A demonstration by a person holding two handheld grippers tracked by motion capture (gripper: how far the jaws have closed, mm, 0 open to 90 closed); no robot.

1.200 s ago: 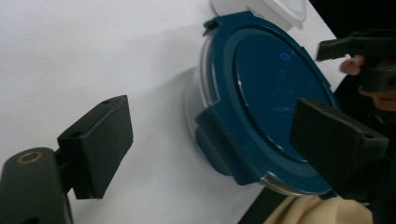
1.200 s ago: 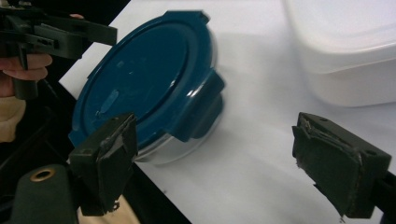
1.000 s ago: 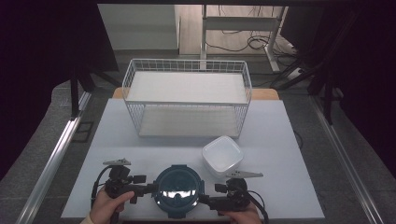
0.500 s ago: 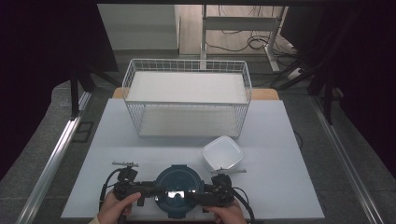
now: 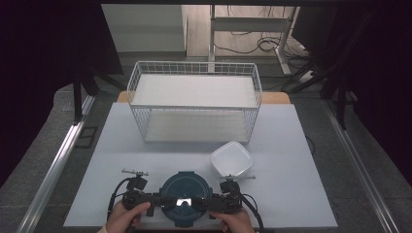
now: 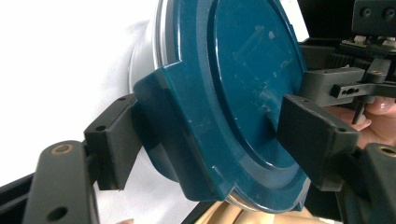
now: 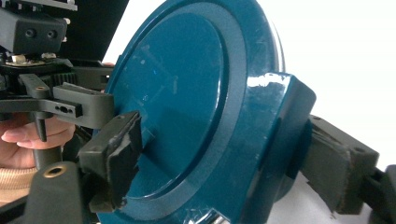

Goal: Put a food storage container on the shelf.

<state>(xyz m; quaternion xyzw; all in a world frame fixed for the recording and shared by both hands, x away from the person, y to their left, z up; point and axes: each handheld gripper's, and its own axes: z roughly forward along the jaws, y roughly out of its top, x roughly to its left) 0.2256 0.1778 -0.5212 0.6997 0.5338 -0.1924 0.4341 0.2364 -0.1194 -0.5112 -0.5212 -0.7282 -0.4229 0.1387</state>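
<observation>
The round container with the dark teal lid (image 5: 185, 199) is sitting at the near edge of the table (image 5: 291, 194). The left gripper (image 6: 205, 144) and right gripper (image 7: 219, 158) have just been closing and are bracketing its opposite latch flaps. The lid is looking rigid, glossy and probably slippery, so the flaps are offering the surest hold.

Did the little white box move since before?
No. The white box still sits on the table in the same spot, just in front of the wire basket's right corner.

Both hand-held grippers, the left gripper (image 5: 154, 200) and the right gripper (image 5: 214, 203), are matte black, with blocky screw-holed jaws (brass-ringed pivots), trailing black cables, and a beige cuff.
</observation>
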